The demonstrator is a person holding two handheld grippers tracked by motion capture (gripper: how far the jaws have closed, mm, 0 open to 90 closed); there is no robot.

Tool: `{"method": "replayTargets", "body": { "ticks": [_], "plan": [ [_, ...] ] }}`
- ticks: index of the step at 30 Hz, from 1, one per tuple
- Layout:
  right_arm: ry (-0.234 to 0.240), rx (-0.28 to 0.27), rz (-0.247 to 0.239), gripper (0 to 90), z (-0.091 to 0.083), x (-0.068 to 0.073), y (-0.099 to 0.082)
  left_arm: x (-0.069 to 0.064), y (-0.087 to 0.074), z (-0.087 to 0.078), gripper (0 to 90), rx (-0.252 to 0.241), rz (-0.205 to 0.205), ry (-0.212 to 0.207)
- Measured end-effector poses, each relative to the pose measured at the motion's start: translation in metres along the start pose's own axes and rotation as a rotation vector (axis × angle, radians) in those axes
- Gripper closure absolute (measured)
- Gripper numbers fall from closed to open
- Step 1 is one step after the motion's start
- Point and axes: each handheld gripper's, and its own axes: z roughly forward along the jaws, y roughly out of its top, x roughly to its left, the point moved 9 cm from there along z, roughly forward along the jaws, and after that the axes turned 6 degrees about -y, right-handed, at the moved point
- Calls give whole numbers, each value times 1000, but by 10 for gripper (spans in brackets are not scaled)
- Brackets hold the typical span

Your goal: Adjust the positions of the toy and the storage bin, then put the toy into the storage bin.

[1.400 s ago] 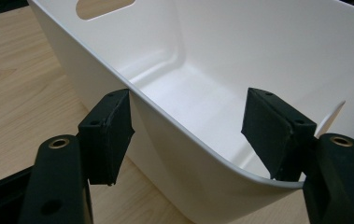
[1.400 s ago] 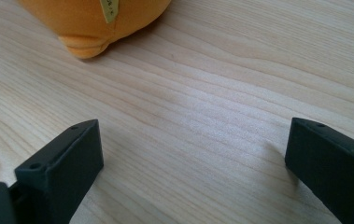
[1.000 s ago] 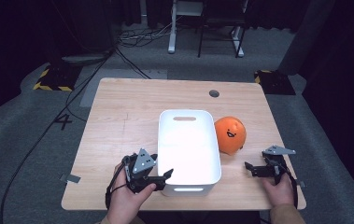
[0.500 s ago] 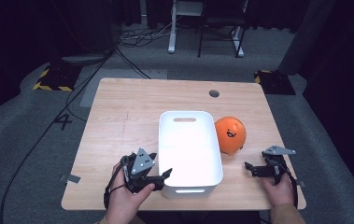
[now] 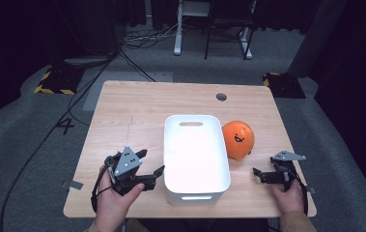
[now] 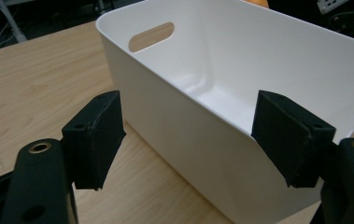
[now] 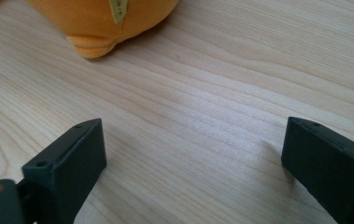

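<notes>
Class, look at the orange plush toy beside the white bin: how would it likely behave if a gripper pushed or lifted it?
The orange plush toy looks soft, so it would probably squash rather than slip. Its rounded body might rock or roll when pushed. It likely weighs little for its size.

Both grippers point(image 5: 152, 163) point(image 5: 261, 175) black, grey three-cornered top plates, blocky black jaws with brass screws.
</notes>
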Motion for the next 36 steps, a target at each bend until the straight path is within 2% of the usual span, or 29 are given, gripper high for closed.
{"method": "replayTargets", "body": {
  "ticks": [1,3,6,7,10,12,13,14,15,16,18,19,23,24,28,29,30,36],
  "plan": [
    [0,0,0,80,0,0,0,0,0,0,250,0,0,0],
    [14,-7,-15,132,-1,1,0,14,-5,-4,249,1,7,15],
    [26,-23,-18,181,-3,3,1,23,-10,-7,246,5,8,18],
    [33,-38,-26,250,-4,4,1,30,-14,-9,245,8,11,21],
    [44,-47,-29,350,-6,7,2,41,-23,-7,245,17,6,20],
    [46,-32,-44,427,-7,7,3,45,-28,-6,246,28,4,23],
    [40,-28,-52,432,-9,6,4,52,-39,-1,246,53,-6,28],
    [40,-28,-52,432,-9,6,4,52,-39,-1,246,53,-6,28],
    [43,-48,-46,438,-13,6,10,60,-52,3,246,85,-17,34],
    [43,-48,-46,438,-13,6,10,60,-52,3,246,85,-17,34],
    [55,-72,-38,438,-21,5,20,70,-68,9,246,115,-39,36],
    [57,-80,-31,437,-24,4,24,70,-68,9,246,115,-39,36],
    [72,-107,-37,437,-32,5,37,82,-91,13,244,161,-56,39],
    [78,-108,-39,437,-34,6,39,82,-91,13,241,161,-56,39],
    [89,-132,-52,437,-40,7,51,93,-114,18,232,213,-60,68],
    [89,-132,-52,437,-40,7,51,93,-114,18,230,213,-60,68],
    [92,-146,-45,437,-43,7,57,95,-121,19,226,227,-75,66],
    [112,-173,-21,436,-48,8,75,102,-134,21,211,273,-85,88]
  ]
}}
